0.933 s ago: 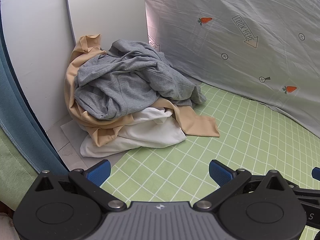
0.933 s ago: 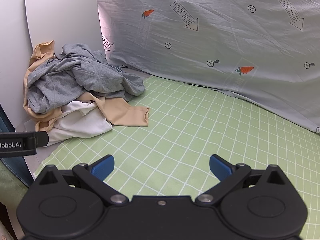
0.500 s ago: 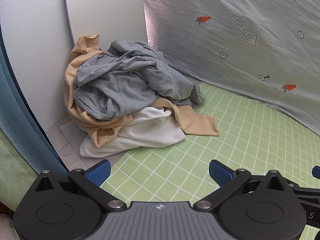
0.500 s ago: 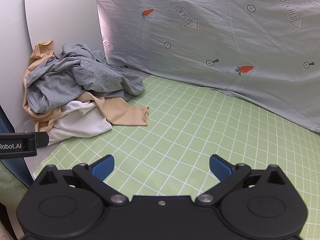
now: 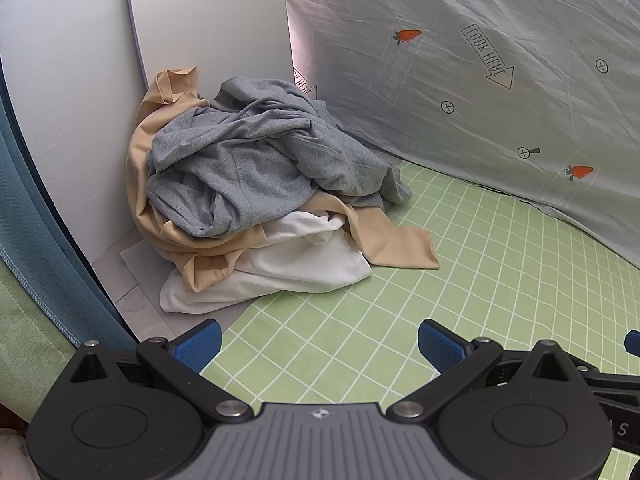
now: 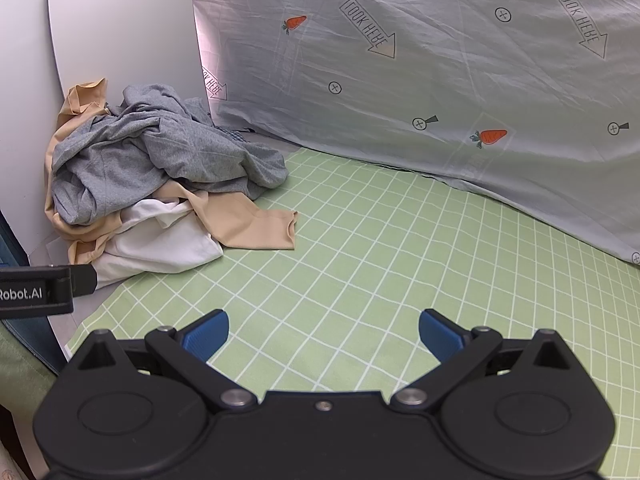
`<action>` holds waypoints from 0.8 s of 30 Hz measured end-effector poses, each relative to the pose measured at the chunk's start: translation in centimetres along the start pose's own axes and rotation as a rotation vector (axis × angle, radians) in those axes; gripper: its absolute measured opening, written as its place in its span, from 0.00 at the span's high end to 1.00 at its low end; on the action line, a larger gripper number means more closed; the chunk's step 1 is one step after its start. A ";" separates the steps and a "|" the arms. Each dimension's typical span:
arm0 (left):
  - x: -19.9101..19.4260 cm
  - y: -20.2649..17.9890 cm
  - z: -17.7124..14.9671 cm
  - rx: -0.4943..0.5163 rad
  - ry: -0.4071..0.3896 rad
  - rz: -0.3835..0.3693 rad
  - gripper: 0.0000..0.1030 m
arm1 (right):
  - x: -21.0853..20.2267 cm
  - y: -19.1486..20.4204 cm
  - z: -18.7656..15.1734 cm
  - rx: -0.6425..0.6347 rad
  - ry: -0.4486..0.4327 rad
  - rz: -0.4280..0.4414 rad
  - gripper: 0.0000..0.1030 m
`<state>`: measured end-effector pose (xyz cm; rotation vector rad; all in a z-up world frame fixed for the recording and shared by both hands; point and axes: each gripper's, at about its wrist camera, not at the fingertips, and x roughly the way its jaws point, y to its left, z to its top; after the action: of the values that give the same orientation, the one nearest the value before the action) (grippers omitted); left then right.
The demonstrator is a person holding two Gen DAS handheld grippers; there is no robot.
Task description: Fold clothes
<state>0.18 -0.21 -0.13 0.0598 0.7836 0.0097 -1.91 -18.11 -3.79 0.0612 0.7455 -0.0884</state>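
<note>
A heap of clothes lies in the far left corner of the green checked sheet (image 5: pixel 460 280). A grey garment (image 5: pixel 248 168) is on top, a tan one (image 5: pixel 400 246) under it with a flap spread to the right, and a white one (image 5: pixel 288 268) at the bottom. The heap also shows in the right wrist view: the grey garment (image 6: pixel 152 160), the tan garment (image 6: pixel 256 226), the white garment (image 6: pixel 160 246). My left gripper (image 5: pixel 319 344) is open and empty, short of the heap. My right gripper (image 6: pixel 323 334) is open and empty over bare sheet, right of the heap.
A grey cloth with carrots and arrows (image 6: pixel 440 80) hangs along the back. White panels (image 5: pixel 80 100) stand behind the heap. A blue curtain (image 5: pixel 36 240) hangs at the left edge. The left gripper's side (image 6: pixel 36 290) shows in the right wrist view.
Both views have shifted only very slightly; the heap sits a touch lower in the left wrist view. Both grippers stay open and the clothes have not moved.
</note>
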 end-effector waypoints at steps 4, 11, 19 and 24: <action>0.0 -0.1 0.0 0.003 0.001 -0.001 0.00 | 0.0 -0.1 -0.1 0.002 0.002 -0.002 0.00; 0.1 -0.1 0.1 0.002 0.004 -0.001 0.00 | 0.1 -0.1 0.0 0.004 0.004 -0.002 0.00; 0.2 -0.2 0.1 0.003 0.005 -0.002 0.00 | 0.1 -0.2 0.0 0.003 0.005 -0.002 0.00; 0.3 -0.1 0.1 0.005 0.007 -0.002 0.00 | 0.2 -0.2 0.0 0.004 0.008 -0.002 0.00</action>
<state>0.45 -0.30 -0.27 0.0637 0.7905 0.0057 -1.78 -18.27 -3.89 0.0645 0.7532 -0.0920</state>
